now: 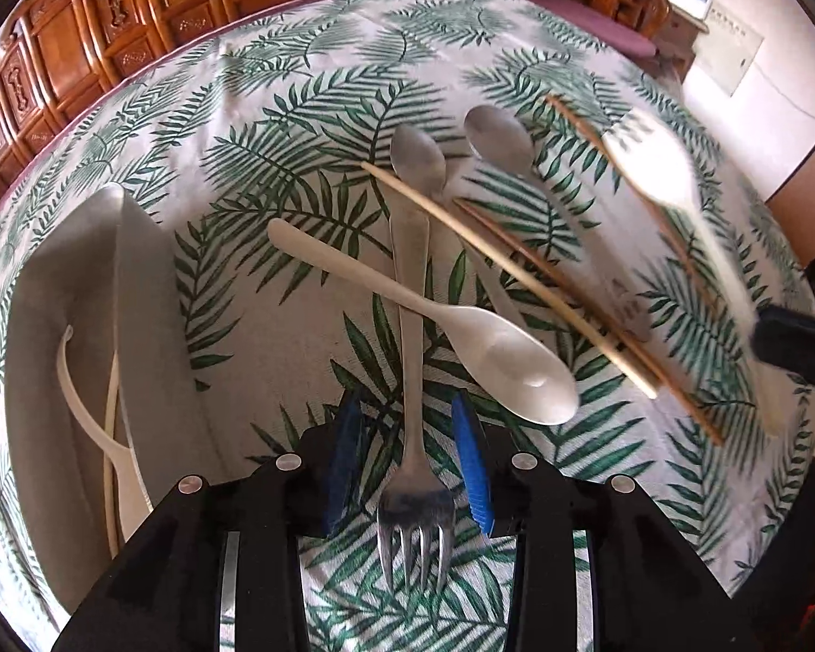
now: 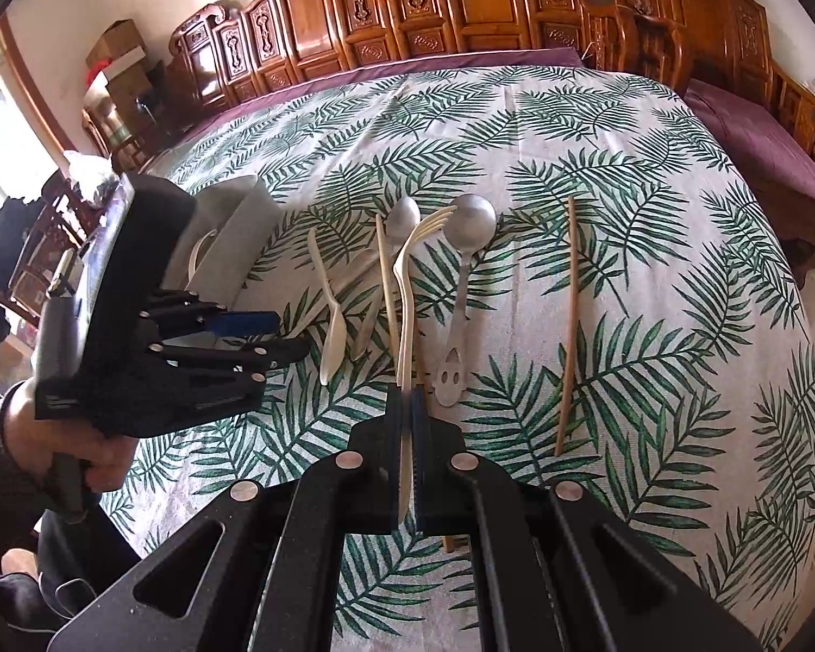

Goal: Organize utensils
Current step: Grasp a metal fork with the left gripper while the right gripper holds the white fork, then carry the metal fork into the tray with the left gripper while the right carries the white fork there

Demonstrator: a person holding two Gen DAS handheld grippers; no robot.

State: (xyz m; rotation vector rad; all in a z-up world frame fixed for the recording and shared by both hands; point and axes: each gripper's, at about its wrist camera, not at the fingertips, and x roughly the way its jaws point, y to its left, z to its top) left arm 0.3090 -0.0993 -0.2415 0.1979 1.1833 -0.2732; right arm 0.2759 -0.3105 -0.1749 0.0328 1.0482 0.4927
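Tray (image 1: 54,293): grey, far left of L claw, cream utensils inside.
L claw (image 1: 410,467): wide open, pads either side of metal fork (image 1: 414,380) on desk (image 1: 277,369), not gripping.
R claw (image 2: 406,434): clamped on cream fork (image 2: 407,293), tines fwd.

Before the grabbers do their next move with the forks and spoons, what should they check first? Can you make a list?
1. Right gripper has the cream plastic fork tight in its jaws: ok.
2. Left gripper is open, jaws on either side of the metal fork: ok.
3. Metal fork is free to lift: not ok, the cream spoon lies across its handle.
4. Gray tray has room: ok, only a couple of cream pieces show in it.
5. The two grippers are apart: ok, a gap shows in the right wrist view.
6. Left jaws are low enough to grab: cannot tell.
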